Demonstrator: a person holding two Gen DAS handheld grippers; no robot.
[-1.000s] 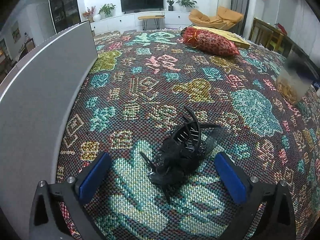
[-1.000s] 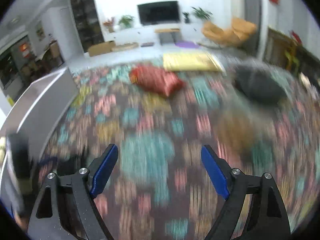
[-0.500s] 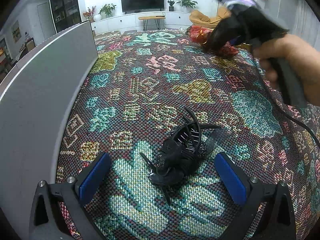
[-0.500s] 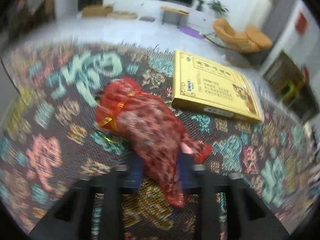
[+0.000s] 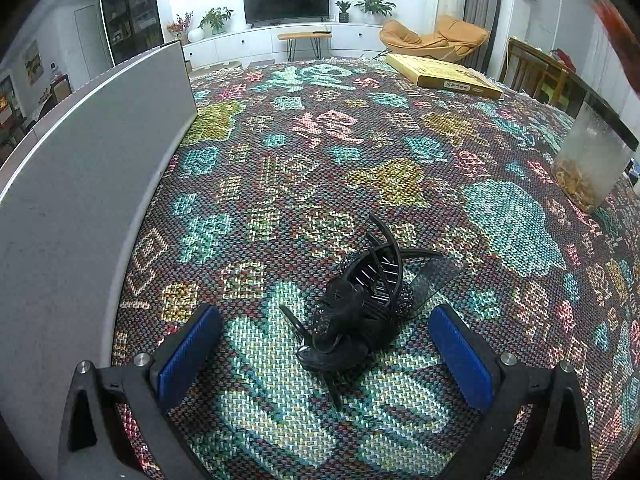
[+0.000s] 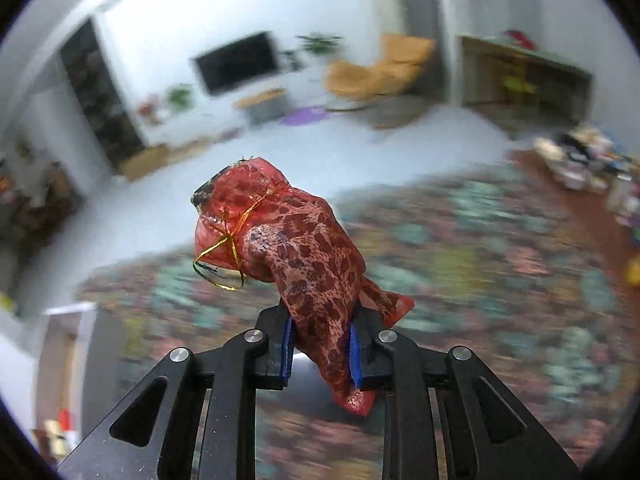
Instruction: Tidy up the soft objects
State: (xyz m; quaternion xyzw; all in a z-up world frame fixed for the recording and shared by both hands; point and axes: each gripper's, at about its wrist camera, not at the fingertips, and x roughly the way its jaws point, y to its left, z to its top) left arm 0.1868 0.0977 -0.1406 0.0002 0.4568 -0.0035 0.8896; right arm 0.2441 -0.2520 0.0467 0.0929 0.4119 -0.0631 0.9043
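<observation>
My right gripper [image 6: 320, 344] is shut on a red spotted drawstring pouch [image 6: 296, 240] with a gold cord and holds it up in the air above the patterned cloth. My left gripper [image 5: 324, 356] is open and low over the cloth. A black hair claw clip with dark mesh fabric [image 5: 360, 304] lies between its blue pads [image 5: 188, 350], touching neither. A blurred red streak [image 5: 618, 28] shows at the top right of the left wrist view.
A grey panel [image 5: 80, 184] stands along the left of the patterned cloth [image 5: 320, 152]. A yellow flat box [image 5: 444, 74] lies at the far edge. A clear plastic jar [image 5: 592, 160] stands at the right.
My right gripper closed on the red pouch and lifted it off the cloth; the pouch is gone from beside the yellow box. My left gripper has not moved.
</observation>
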